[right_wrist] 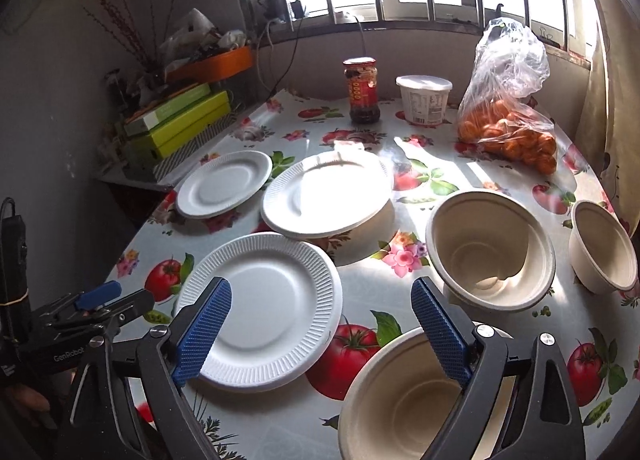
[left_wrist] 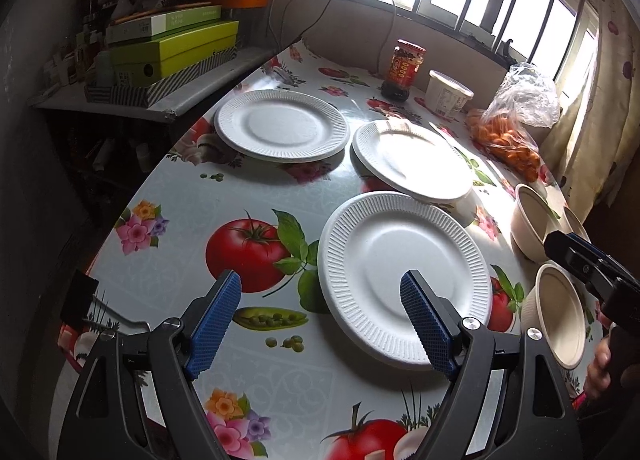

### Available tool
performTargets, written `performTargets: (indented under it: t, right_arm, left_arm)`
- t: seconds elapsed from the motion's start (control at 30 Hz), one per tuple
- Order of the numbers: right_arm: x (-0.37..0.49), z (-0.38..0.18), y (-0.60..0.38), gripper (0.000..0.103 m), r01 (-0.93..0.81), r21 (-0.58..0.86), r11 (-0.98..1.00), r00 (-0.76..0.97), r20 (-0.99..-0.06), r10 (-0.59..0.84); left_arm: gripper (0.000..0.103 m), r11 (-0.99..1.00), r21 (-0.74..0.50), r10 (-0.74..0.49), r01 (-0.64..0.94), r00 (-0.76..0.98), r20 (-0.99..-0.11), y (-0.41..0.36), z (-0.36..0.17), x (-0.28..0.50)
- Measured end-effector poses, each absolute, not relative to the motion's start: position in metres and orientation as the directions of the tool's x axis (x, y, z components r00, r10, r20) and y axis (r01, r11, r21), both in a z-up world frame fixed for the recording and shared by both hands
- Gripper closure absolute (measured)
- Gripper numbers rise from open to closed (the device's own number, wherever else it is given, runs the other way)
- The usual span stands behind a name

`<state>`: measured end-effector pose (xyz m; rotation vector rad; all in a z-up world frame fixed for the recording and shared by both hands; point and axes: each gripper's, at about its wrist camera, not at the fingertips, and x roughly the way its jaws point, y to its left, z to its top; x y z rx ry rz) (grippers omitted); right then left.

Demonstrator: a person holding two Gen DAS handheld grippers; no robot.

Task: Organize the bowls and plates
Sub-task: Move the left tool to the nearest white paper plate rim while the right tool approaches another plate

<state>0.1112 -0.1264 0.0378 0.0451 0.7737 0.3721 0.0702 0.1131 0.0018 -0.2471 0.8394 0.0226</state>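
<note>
Three white paper plates lie on the fruit-patterned table: a near plate [left_wrist: 404, 280] [right_wrist: 260, 308], a middle plate [left_wrist: 412, 159] [right_wrist: 328, 191] resting on an upturned bowl [right_wrist: 360, 236], and a far-left plate [left_wrist: 280, 125] [right_wrist: 224, 183]. Three beige bowls stand upright: a near bowl [right_wrist: 404, 400] [left_wrist: 560, 316], a middle bowl [right_wrist: 492, 248] [left_wrist: 532, 223] and a right bowl [right_wrist: 604, 248]. My left gripper [left_wrist: 320, 324] is open above the near plate's left edge. My right gripper [right_wrist: 320, 336] is open between the near plate and the near bowl.
A sauce jar [right_wrist: 362, 89], a white tub [right_wrist: 424, 99] and a bag of oranges [right_wrist: 508, 135] stand at the table's far side under the window. Stacked green boxes [left_wrist: 172, 51] sit on a shelf to the left. The table edge [left_wrist: 120, 227] curves along the left.
</note>
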Motion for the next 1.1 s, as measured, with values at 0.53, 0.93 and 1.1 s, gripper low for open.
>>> performTargets:
  t: [0.53,0.93,1.1]
  right_arm:
    - [0.144,-0.009,-0.096,0.045,-0.259,0.266,0.928,0.545,-0.753,0.368]
    - [0.122,-0.011,-0.115,0.044,-0.274,0.247,0.93,0.56,-0.745,0.363]
    - [0.119,-0.013,-0.13,0.045,-0.243,0.218,0.945,0.576,-0.751,0.322]
  left_arm:
    - [0.026,0.97,-0.223,-0.122,-0.099,0.594,-0.795,0.117,-0.024,0.103]
    - [0.026,0.97,-0.224,-0.129,-0.093,0.584,-0.801,0.115,-0.029,0.107]
    - [0.026,0.971,-0.225,-0.139,-0.079,0.578,-0.804,0.11,-0.03,0.108]
